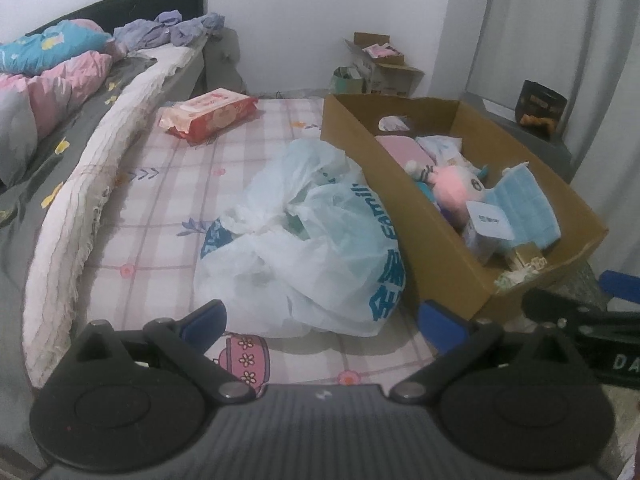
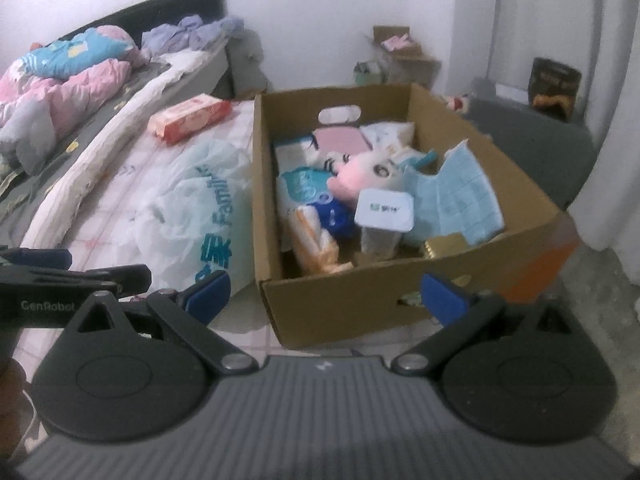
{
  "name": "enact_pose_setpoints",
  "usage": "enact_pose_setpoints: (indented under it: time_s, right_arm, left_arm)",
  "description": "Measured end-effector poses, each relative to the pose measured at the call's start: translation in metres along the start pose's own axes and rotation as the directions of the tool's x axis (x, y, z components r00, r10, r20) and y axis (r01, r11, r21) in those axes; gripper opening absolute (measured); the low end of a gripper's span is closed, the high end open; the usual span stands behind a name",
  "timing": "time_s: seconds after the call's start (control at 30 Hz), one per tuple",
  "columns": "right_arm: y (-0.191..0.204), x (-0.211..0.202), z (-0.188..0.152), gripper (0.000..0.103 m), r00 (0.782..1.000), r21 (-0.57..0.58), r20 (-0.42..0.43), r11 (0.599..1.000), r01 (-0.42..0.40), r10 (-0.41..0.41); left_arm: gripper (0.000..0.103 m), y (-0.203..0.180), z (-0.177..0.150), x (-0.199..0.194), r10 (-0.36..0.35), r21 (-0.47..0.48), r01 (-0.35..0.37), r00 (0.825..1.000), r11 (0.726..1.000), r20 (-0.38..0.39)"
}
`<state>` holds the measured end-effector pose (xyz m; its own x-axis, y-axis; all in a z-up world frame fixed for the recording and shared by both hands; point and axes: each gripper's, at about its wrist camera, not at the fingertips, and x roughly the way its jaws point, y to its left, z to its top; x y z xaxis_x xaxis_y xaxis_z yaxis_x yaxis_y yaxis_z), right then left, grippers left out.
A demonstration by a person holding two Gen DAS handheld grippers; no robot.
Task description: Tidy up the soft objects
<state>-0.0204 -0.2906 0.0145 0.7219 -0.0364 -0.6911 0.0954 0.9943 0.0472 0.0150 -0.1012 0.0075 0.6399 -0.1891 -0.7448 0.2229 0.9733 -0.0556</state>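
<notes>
A cardboard box stands on a checked mat, holding a pink plush toy, a blue cloth pack, tissue packs and a white tub. The box also shows in the left wrist view. A crumpled white plastic bag lies left of the box, also in the right wrist view. A red wet-wipe pack lies farther back on the mat. My left gripper is open and empty just before the bag. My right gripper is open and empty before the box's near wall.
A bed with pink and blue bedding and purple clothes runs along the left. Small cardboard boxes stand by the far wall. A grey cushion with a dark bag lies at the right by a curtain.
</notes>
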Motion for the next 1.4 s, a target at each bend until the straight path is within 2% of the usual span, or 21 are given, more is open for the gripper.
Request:
enact_pose_setpoints:
  time_s: [0.47, 1.4]
  right_arm:
    - [-0.003, 0.012, 0.002, 0.102, 1.0, 0.009, -0.024, 1.0, -0.019, 0.019]
    - [-0.007, 0.019, 0.001, 0.102, 0.999, 0.012, -0.042, 1.0, -0.019, 0.02]
  left_arm:
    - [0.103, -0.006, -0.001, 0.002, 0.035, -0.008, -0.035, 0.999, 0.999, 0.0]
    - [0.102, -0.006, -0.001, 0.007, 0.042, -0.002, -0.042, 0.999, 0.999, -0.022]
